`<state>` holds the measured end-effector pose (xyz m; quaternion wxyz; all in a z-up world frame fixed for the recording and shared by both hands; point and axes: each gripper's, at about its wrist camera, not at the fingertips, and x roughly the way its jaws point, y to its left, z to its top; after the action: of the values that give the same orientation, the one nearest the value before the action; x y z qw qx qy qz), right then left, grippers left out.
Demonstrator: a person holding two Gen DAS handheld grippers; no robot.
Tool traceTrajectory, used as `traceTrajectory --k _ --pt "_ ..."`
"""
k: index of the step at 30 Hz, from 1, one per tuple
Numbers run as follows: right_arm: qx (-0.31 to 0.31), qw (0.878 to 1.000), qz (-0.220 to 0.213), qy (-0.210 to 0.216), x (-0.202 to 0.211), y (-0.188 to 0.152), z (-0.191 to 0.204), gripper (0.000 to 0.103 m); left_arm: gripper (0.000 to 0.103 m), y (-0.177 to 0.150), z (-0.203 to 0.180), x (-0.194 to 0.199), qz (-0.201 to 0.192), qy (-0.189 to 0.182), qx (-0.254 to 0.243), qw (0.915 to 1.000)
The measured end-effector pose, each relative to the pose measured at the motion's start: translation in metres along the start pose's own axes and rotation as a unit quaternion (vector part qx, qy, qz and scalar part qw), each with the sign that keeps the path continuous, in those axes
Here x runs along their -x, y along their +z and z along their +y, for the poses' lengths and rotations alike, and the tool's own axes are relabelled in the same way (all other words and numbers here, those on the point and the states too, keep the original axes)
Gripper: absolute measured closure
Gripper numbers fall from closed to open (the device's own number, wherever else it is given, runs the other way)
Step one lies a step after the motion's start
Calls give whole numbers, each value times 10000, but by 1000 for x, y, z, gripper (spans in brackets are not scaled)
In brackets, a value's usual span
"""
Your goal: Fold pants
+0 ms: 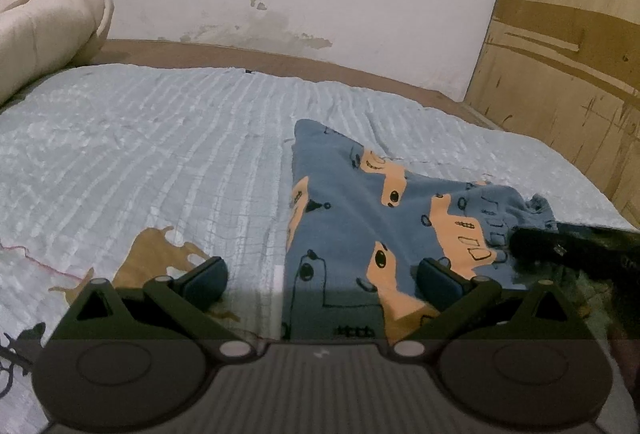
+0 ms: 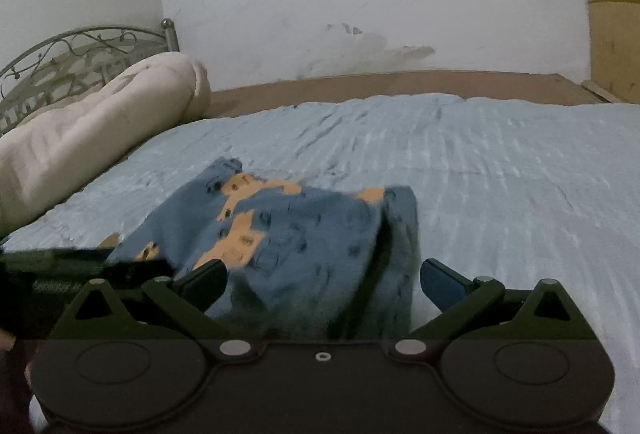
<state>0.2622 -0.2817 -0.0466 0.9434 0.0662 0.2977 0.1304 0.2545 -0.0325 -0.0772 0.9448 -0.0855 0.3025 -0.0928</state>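
From my left wrist camera, the blue cotton pants with orange car print point(image 1: 360, 226) lie crumpled on the pale blue ribbed bedspread point(image 1: 140, 153), ahead and rightward of my left gripper point(image 1: 322, 280), jaws spread, empty.

From the right wrist camera, the pants point(image 2: 304, 234) sit directly between my right gripper point(image 2: 324, 280)'s released jaws, nearer, their length running away leftward.

No legible text, label, brand or number in either wrist view. The blue cotton pants with orange vehicle print point(image 1: 360, 234) carry drawn outlines only, no lettering. The pale blue ribbed bedsheet point(image 1: 160, 153) shows none either.
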Motion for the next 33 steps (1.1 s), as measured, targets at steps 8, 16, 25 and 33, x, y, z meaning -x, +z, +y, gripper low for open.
traceTrajectory --k 8,16,25,33 --pt "-848 9959 278 -124 -45 18 -58 1 1 -1 1 0 -12 -44 53 10000" --pt "-1183 9929 -100 26 -33 6 -66 1 1 -1 1 -1 -19 -49 64 10000" --pt "-1582 9780 -306 1329 -19 -4 -80 1 1 -1 1 -1 -21 -48 61 10000" --pt "-1642 9703 -196 1767 -19 -5 -76 1 1 -1 1 -1 -22 -52 80 10000"
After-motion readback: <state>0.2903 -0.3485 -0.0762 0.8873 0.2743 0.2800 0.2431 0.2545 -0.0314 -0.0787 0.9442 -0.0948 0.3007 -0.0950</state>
